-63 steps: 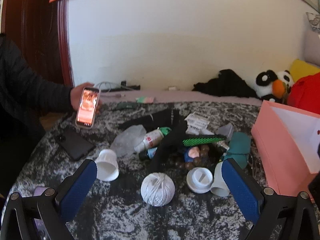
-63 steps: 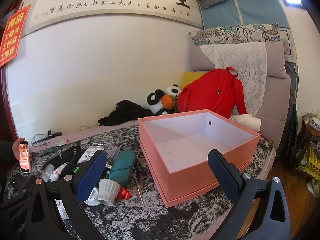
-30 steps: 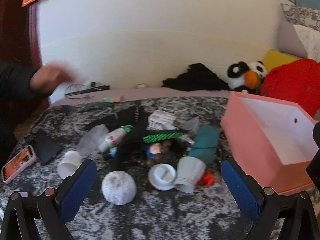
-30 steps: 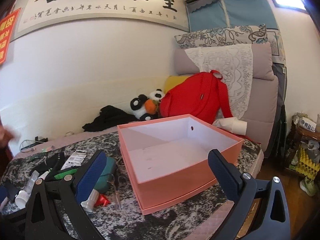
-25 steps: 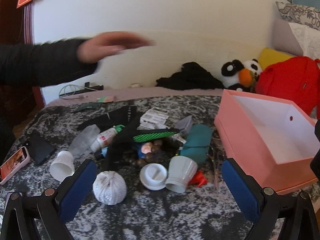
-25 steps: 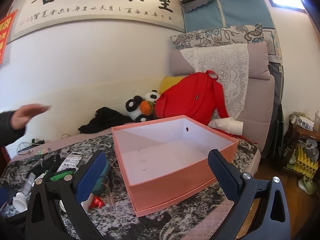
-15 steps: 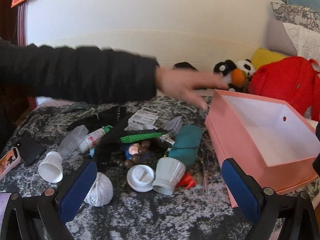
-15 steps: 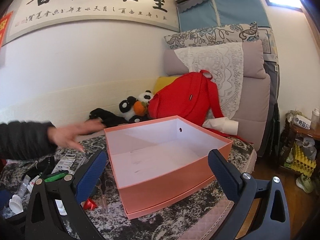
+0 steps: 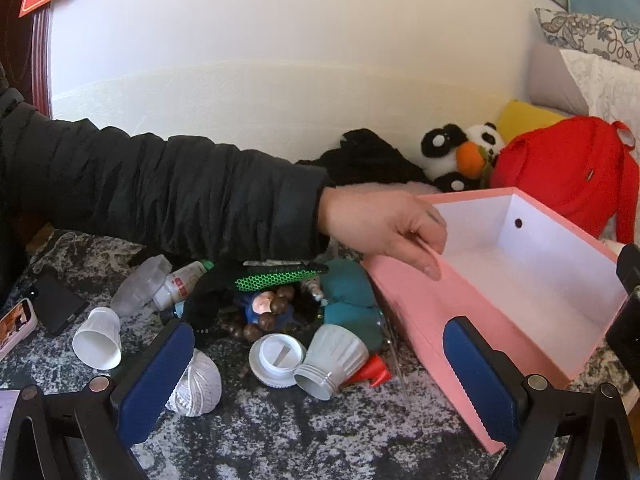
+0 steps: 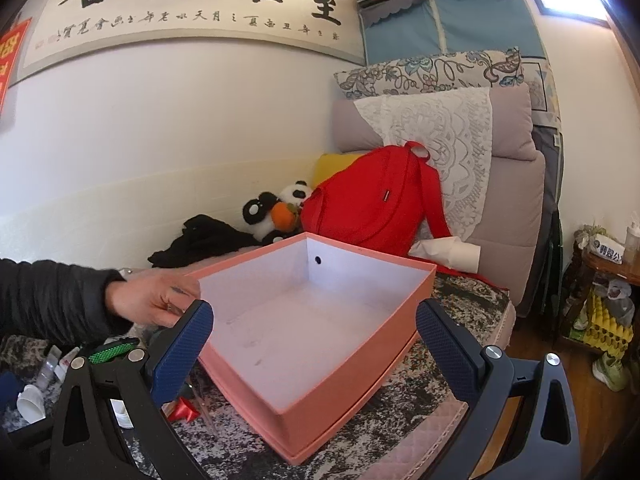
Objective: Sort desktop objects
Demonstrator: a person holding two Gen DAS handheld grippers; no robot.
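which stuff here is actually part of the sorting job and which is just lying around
Part of the job:
pink box
ball of white string
white paper cup
white lid
grey ribbed cap
small bottle
teal pouch

Just lying about:
panda plush
red backpack
black clothing
phone

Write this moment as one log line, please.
left tool: open, empty | right tool: open, empty | hand: on pink box rim | box: empty

One pink box [image 9: 416, 304], two white cups [image 9: 97, 338]
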